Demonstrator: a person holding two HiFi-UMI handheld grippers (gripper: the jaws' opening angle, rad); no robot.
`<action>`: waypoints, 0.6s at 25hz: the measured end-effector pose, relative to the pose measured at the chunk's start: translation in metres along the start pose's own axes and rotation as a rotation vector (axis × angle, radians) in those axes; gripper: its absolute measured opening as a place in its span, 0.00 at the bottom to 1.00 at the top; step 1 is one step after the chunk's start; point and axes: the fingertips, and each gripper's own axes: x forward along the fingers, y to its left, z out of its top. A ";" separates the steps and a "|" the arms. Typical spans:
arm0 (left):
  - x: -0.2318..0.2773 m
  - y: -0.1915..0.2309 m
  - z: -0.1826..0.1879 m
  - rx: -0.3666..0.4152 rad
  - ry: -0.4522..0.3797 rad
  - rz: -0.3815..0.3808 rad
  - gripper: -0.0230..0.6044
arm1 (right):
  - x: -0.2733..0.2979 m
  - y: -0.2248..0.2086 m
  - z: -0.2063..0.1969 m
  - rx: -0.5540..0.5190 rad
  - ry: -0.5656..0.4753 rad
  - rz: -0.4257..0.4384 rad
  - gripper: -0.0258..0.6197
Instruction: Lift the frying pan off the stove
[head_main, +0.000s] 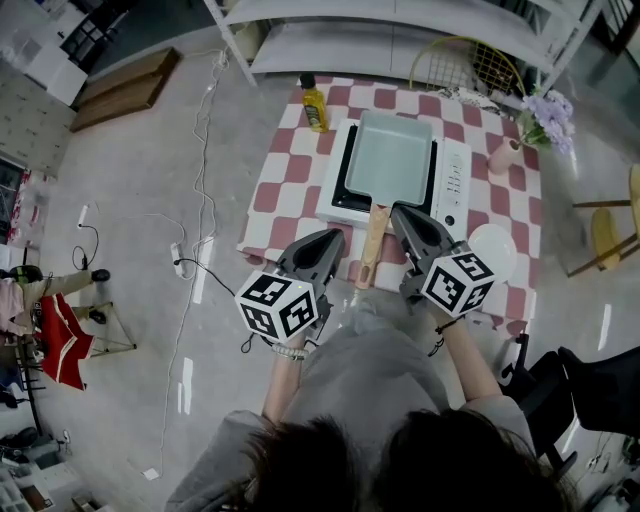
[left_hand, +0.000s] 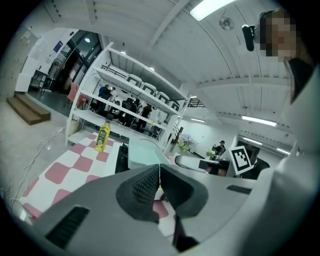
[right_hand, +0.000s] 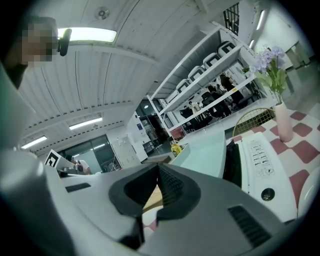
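A rectangular pale-green frying pan (head_main: 388, 152) sits on the black top of a white stove (head_main: 452, 182) on the checked table. Its wooden handle (head_main: 372, 240) points toward me. My left gripper (head_main: 333, 240) hovers just left of the handle's near end, jaws shut and empty. My right gripper (head_main: 399, 213) is just right of the handle near the stove's front edge, also shut and empty. In the left gripper view the shut gripper (left_hand: 159, 178) faces the pan (left_hand: 142, 152). In the right gripper view the gripper (right_hand: 157, 183) is shut, with the pan (right_hand: 205, 147) ahead and the handle (right_hand: 151, 198) below the jaws.
A yellow bottle (head_main: 314, 103) stands at the table's far left corner. A pink vase with purple flowers (head_main: 505, 155) and a white plate (head_main: 492, 245) are right of the stove. A wire basket (head_main: 470, 60) and white shelving stand behind. Cables lie on the floor at left.
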 end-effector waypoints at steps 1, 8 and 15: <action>0.001 0.000 0.000 -0.006 0.006 -0.004 0.08 | 0.001 0.000 0.000 0.008 0.000 0.001 0.08; 0.013 0.001 -0.010 -0.042 0.112 -0.051 0.08 | 0.004 -0.008 -0.004 0.037 0.015 -0.025 0.08; 0.021 0.001 -0.016 -0.070 0.206 -0.112 0.08 | 0.005 -0.012 -0.010 0.102 0.026 -0.084 0.08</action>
